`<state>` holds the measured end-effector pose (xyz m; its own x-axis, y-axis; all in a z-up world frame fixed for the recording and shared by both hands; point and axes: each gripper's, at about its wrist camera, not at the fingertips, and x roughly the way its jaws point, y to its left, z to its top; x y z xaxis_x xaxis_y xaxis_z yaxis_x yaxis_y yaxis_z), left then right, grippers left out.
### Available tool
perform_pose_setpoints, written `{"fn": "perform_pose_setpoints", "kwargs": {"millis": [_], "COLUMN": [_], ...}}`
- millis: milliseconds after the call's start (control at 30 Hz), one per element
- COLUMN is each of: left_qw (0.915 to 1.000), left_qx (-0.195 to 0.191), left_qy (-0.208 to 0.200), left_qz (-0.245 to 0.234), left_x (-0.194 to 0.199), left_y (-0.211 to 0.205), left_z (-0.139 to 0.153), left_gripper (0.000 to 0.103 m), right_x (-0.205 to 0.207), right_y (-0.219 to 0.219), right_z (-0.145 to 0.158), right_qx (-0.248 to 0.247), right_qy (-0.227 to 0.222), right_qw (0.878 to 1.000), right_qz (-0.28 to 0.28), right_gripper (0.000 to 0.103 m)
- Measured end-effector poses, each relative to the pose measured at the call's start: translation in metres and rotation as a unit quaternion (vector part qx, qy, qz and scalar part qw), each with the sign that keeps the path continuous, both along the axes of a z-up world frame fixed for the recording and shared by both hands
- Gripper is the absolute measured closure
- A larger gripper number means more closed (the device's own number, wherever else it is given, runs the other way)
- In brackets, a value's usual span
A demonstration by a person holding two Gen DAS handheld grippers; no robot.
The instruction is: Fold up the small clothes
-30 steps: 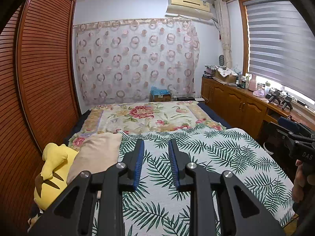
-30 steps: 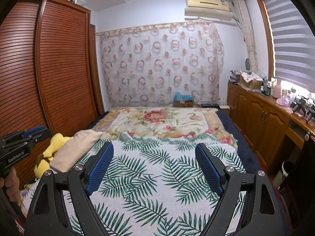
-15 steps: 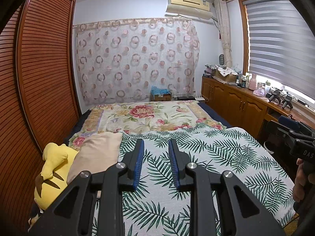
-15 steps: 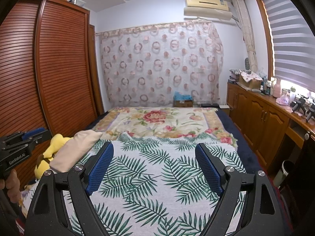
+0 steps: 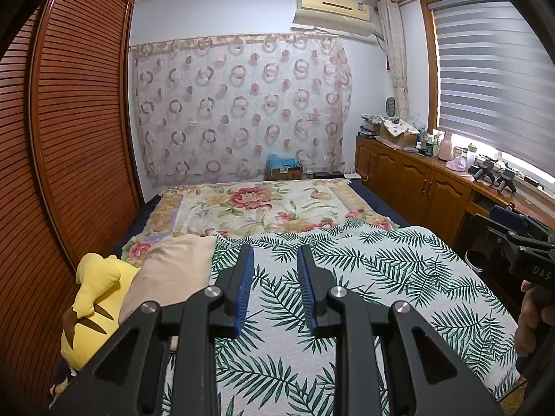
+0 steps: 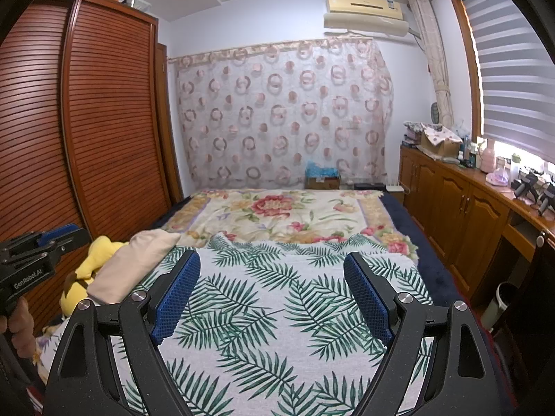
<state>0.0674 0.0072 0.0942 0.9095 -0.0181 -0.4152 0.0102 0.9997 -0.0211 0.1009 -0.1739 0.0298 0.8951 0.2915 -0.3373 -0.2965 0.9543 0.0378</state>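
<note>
Poised above a palm-print blanket (image 6: pixel 277 312) on the bed: left gripper (image 5: pixel 274 263) fingers narrowly apart, right gripper (image 6: pixel 272 267) fingers wide, both empty. No small clothes visible; folding not begun.

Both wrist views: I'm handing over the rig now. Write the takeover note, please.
Left gripper: jaws narrowly apart, nothing between them, over the leaf-print blanket.
Right gripper: jaws wide, empty, over the same blanket.
No small clothes show in either view; only a beige pillow and a yellow plush toy lie at the bed's left edge.
Done: nothing visible. Left: find the clothes and fold them all.
</note>
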Motion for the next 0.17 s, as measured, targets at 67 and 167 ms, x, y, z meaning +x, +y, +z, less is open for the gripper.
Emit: {"fn": "perform_pose_setpoints", "kwargs": {"millis": [67, 167], "left_qw": [1.0, 1.0], "left_qx": [-0.001, 0.0], "left_qy": [0.0, 0.0], "left_qz": [0.0, 0.0], "left_x": [0.0, -0.0002], "left_y": [0.0011, -0.0005], "left_z": [0.0012, -0.0007], "left_gripper": [0.078, 0.078], "right_x": [0.0, 0.0], "right_y": [-0.0003, -0.0004], "right_z": [0.0, -0.0002], "right_qx": [0.0, 0.0], "right_qy": [0.0, 0.0], "right_qw": [1.0, 1.0], "right_qz": [0.0, 0.0], "right_gripper": [0.016, 0.016]}}
